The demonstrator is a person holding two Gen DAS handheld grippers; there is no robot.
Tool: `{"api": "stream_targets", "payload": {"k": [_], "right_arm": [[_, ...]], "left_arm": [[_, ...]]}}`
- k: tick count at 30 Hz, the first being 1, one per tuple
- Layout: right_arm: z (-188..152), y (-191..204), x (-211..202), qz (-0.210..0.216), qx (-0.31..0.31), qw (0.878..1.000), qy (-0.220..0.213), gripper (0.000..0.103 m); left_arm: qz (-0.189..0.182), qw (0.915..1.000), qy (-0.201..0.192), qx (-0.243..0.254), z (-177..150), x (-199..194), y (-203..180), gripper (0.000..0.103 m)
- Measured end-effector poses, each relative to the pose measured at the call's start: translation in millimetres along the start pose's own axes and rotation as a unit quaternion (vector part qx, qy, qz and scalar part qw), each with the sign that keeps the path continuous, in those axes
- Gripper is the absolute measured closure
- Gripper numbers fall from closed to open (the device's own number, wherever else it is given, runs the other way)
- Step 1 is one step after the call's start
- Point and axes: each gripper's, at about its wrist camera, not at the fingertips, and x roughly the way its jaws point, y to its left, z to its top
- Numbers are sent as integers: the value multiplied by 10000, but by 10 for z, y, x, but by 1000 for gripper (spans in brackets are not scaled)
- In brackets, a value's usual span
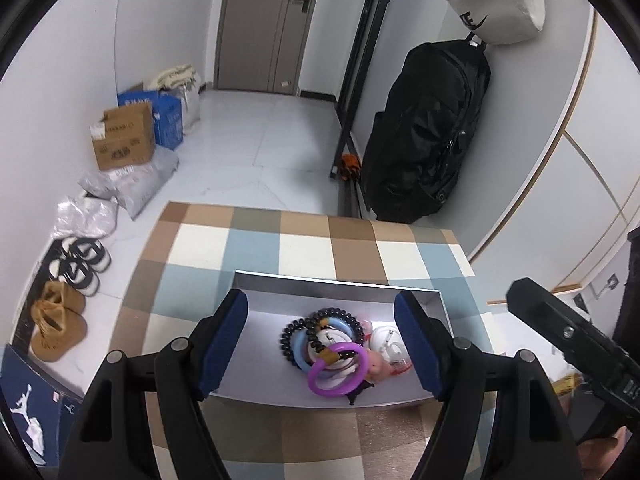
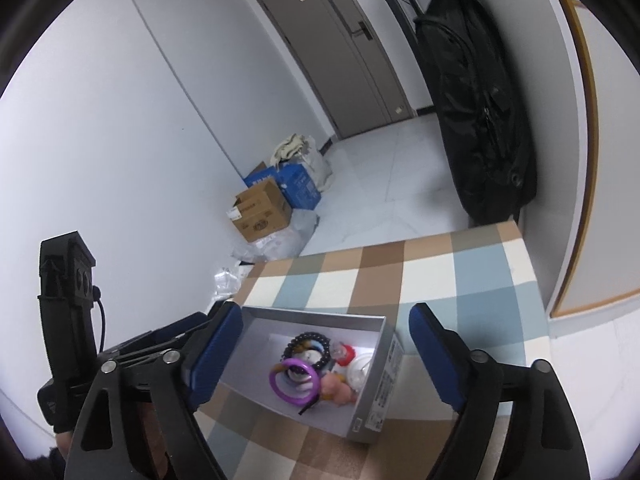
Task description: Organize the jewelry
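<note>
Left wrist view: your left gripper (image 1: 326,350) stands spread, empty, over the box (image 1: 336,282) at lower centre; purple ring (image 1: 339,368) and beads (image 1: 320,318) inside; right wrist view: your right gripper (image 2: 326,364) likewise spread, box (image 2: 382,376) between its fingers (image 2: 436,360).

We are in the entrance hall of a home: ahead of the tongs stands a grey-brown front door (image 1: 268,24) with a lock handle, to their left shoes (image 1: 60,320) and cardboard boxes (image 1: 124,140) along the white wall, to their right a hanging black backpack (image 1: 428,128).
</note>
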Motion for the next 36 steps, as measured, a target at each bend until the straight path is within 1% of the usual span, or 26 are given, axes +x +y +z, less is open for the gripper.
{"api": "stream_targets", "payload": {"k": [3,4,6,9,12,15,16,21,27,36], "right_arm": [[-21,29,-80,35,-53,9999,-120,7],[-25,38,-102,44,-72,9998,-158,6],[-37,63,-160,81,-129,9996,-249,4],[-57,104,-231,118,-230,9990,-354,0],[-89,141,-278,117,-333,9985,-425,0],[-133,155,-304,101,-383,9983,-419,0],[-147,159,-316,95,-395,9982,-433,0],[-196,180,-376,37,-450,9978,-491,0],[-232,178,-399,-29,-471,9977,-482,0],[-270,162,-392,-29,-409,9986,-342,0]], "left_arm": [[141,9997,-155,90,-14,-50,-8,30],[185,9995,-221,117,-19,-75,-9,25],[277,9989,-366,138,-31,-120,-11,20],[375,9977,-533,161,-44,-175,-5,20],[424,9971,-618,122,-75,-216,13,19],[501,9965,-663,130,-122,-246,0,13],[535,9960,-707,140,-135,-263,-8,12],[566,9948,-811,260,-185,-326,-60,12],[580,9946,-790,341,-219,-343,-92,12],[631,9937,-869,316,-247,-382,-105,12]]}}
